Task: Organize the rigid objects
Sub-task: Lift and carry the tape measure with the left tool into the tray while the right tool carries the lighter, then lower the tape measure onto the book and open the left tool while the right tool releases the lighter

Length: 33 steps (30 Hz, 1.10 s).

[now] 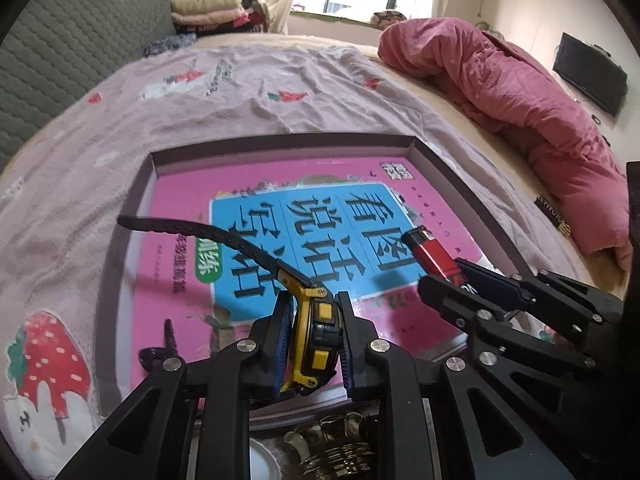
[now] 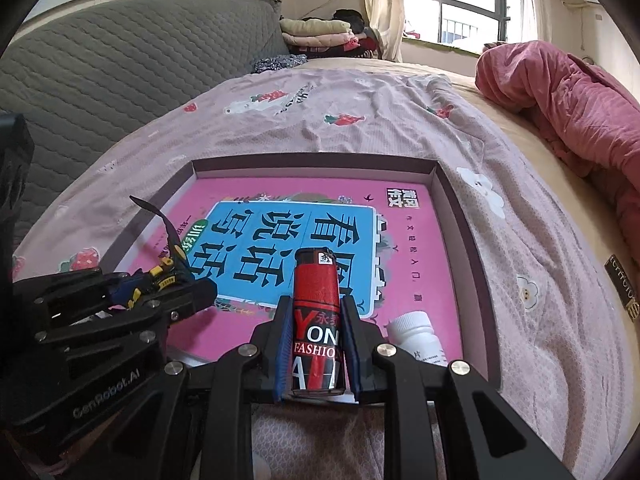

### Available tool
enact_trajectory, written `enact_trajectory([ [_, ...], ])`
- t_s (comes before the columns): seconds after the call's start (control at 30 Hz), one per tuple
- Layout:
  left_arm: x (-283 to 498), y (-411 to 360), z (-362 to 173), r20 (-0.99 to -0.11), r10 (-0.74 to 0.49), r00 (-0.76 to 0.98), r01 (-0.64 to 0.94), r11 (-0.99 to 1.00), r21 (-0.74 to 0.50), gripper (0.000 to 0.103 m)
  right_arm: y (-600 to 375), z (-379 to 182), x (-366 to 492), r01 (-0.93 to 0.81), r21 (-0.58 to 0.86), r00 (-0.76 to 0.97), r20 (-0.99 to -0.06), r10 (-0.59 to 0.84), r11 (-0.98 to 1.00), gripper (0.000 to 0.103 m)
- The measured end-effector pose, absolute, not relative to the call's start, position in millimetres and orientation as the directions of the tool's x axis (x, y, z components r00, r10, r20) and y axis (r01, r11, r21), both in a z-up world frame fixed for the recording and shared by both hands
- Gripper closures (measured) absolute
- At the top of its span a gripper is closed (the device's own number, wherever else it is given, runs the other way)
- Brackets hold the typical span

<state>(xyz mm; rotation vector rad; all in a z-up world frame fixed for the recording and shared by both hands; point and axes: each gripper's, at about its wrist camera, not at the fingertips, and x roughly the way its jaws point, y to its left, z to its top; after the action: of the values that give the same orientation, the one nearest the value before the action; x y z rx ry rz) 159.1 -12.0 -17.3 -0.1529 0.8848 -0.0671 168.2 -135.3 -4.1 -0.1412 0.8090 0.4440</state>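
My left gripper (image 1: 315,300) is shut on a yellow and black wristwatch (image 1: 316,344), held on edge, with its black strap (image 1: 200,232) arching out to the left. My right gripper (image 2: 317,304) is shut on a red lighter (image 2: 316,284) with black print, standing lengthwise between the blue pads. Both hover over a shallow box (image 2: 312,162) on the bed, and a pink book (image 2: 408,248) with a blue panel lies in it. In the left wrist view the lighter (image 1: 430,250) and right gripper (image 1: 440,276) are at the right. The watch (image 2: 164,274) shows at the left of the right wrist view.
A white bottle (image 2: 414,330) lies in the box's near right corner. A dark purple cord (image 1: 160,352) lies at its near left. Brass-coloured items (image 1: 340,456) sit below my left gripper. A red quilt (image 1: 520,100) is bunched at the right, and a grey quilted backrest (image 2: 120,60) stands at the left.
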Motion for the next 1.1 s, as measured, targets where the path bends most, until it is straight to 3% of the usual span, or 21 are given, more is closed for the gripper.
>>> enact_trajectory([
  [0.7, 160.1, -11.1, -28.6, -0.79, -0.113, 0.602, -0.009, 0.989, -0.149, 0.082, -138.1, -14.9, 175.0, -0.405, 0.054, 0.556, -0.778, 0.293, 0.913, 0.079],
  [1.1, 153.1, -12.7, -26.2, -0.793, -0.112, 0.599, 0.001, 0.99, -0.14, 0.082, -142.3, -10.8, 164.6, -0.403, 0.045, 0.587, -0.753, 0.297, 0.914, 0.079],
])
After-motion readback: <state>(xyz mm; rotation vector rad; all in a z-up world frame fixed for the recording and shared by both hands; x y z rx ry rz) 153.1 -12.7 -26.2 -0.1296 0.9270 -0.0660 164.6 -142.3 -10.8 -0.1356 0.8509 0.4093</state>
